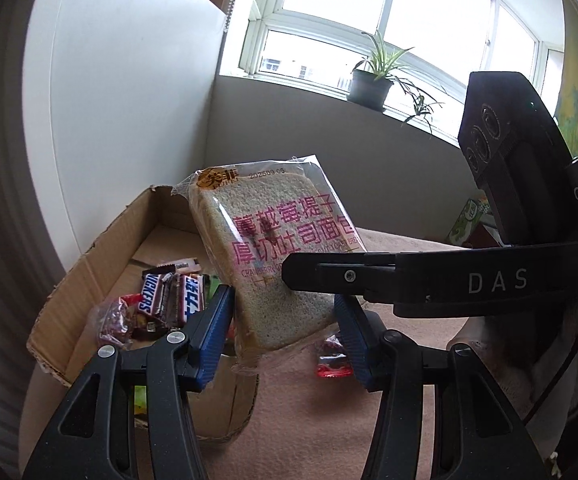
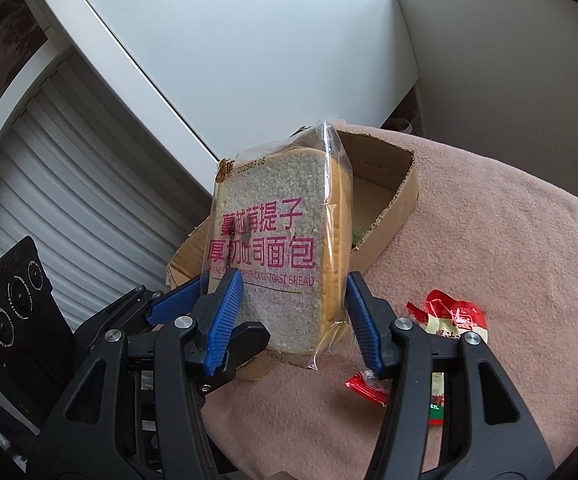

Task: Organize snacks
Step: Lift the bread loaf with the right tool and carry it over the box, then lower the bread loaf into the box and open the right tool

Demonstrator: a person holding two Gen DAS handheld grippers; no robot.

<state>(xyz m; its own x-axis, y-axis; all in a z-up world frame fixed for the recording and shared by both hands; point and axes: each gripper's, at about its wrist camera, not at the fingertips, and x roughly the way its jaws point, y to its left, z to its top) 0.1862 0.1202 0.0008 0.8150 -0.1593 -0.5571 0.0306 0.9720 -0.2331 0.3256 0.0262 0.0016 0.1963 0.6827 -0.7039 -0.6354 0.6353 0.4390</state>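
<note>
Clear-wrapped slice of toast bread with pink lettering point(image 2: 277, 248) held upright in air, long axis near vertical, clamped low between both tools. Left gripper point(image 1: 285, 340) and right gripper point(image 2: 293, 320) each pinch its bottom edges. Torn brown cardboard box point(image 1: 89, 264) lies just behind-left, chocolate bars point(image 1: 169, 296) inside. Bread probably over box rim; depth unclear.

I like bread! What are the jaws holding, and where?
Both grippers, left and right, clamp the bagged toast bread near its bottom end.
</note>
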